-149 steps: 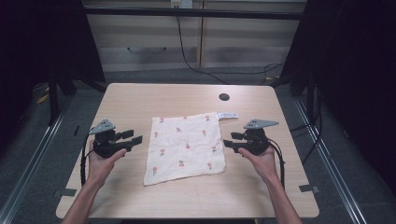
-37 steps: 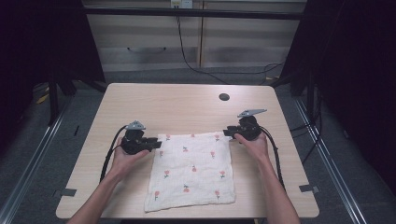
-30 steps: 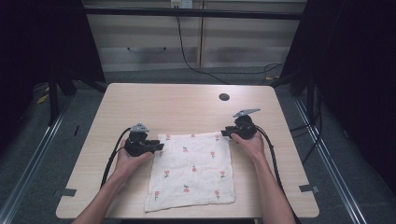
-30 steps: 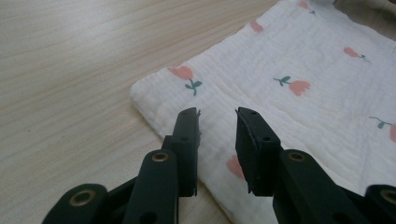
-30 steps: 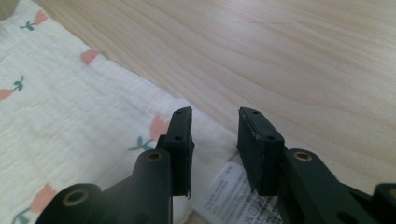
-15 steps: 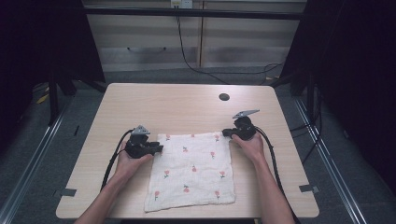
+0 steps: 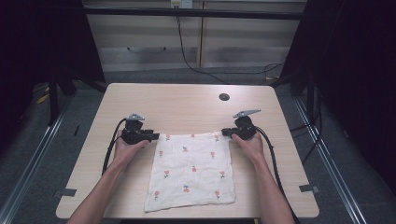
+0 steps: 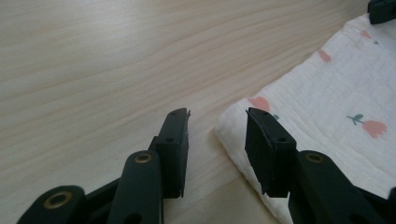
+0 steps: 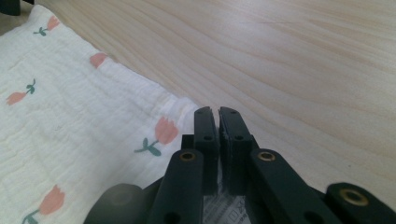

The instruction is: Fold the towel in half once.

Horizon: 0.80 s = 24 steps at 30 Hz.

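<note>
**Cloth laid flat, far corners being let go**

Flowered cloth (image 7: 191, 171) lies at desk's (image 7: 187, 100) near edge. Left gripper (image 8: 217, 135) wide, astride far-left corner. Right gripper (image 9: 218, 130) pinches far-right corner, label side. Next, likely: release, then re-grip

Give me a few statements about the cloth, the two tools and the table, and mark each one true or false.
1. The cloth lies spread flat on the table. True.
2. The left tool is clamped shut on the cloth. False: its jaws stand apart, with the cloth's corner between them.
3. The right tool has its jaws nearly together. True.
4. The cloth is plain white. False: it carries small red flowers.
5. A dark round hole sits in the table beyond the right tool. True.
6. Both tools are at the cloth's near corners. False: they are at its far corners.
</note>
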Each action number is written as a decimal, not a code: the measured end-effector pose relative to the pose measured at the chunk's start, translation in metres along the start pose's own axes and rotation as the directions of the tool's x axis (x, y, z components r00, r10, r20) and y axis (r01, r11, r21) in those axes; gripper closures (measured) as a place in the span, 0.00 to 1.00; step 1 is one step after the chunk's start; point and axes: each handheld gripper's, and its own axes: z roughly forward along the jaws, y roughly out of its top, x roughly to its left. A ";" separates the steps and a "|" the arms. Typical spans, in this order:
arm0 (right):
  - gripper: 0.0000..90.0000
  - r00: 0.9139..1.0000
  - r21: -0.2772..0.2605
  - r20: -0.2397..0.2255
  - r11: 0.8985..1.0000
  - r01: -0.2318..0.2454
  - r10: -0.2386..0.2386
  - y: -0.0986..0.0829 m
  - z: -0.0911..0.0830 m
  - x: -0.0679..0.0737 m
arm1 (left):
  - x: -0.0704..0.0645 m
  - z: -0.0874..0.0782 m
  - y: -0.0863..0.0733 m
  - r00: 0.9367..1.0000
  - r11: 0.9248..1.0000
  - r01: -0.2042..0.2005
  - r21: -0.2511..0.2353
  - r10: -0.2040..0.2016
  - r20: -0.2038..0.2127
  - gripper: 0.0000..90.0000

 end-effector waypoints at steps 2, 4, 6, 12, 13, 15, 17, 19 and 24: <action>0.96 1.000 0.002 -0.003 1.000 -0.004 0.004 -0.001 0.001 0.000 | -0.001 0.003 0.000 1.000 1.000 0.006 0.001 -0.006 0.002 0.66; 0.96 1.000 0.001 -0.004 1.000 0.003 -0.003 -0.001 0.002 -0.001 | -0.002 0.007 0.000 1.000 1.000 -0.001 0.001 0.001 0.024 0.66; 0.96 1.000 -0.001 -0.006 1.000 0.005 -0.005 -0.001 0.002 0.000 | -0.005 0.009 0.002 1.000 1.000 -0.015 0.007 0.015 0.008 0.66; 0.97 1.000 -0.007 -0.005 1.000 -0.002 0.002 -0.001 0.003 0.000 | -0.010 0.011 0.001 0.997 0.997 -0.081 0.008 0.081 -0.002 0.80; 0.97 1.000 -0.008 -0.008 1.000 0.001 -0.001 -0.001 0.002 0.000 | -0.010 0.011 0.001 0.997 0.997 -0.081 0.008 0.081 -0.002 0.84; 0.97 1.000 -0.009 -0.008 1.000 0.001 -0.001 0.000 0.001 0.001 | -0.012 0.010 0.000 0.992 0.992 -0.126 0.024 0.127 -0.018 0.91; 0.97 1.000 -0.017 -0.008 1.000 -0.002 0.001 0.001 -0.001 0.002 | -0.013 0.011 0.000 0.991 0.991 -0.130 0.027 0.130 -0.006 0.95; 0.97 1.000 -0.019 -0.009 1.000 -0.004 0.004 0.002 -0.002 0.003 | -0.013 0.011 0.001 0.995 0.994 -0.103 0.023 0.104 -0.006 0.96; 0.97 1.000 -0.043 -0.019 0.999 0.003 -0.004 0.005 -0.008 0.006 | -0.010 -0.002 0.005 0.995 0.995 -0.100 0.003 0.100 0.001 0.96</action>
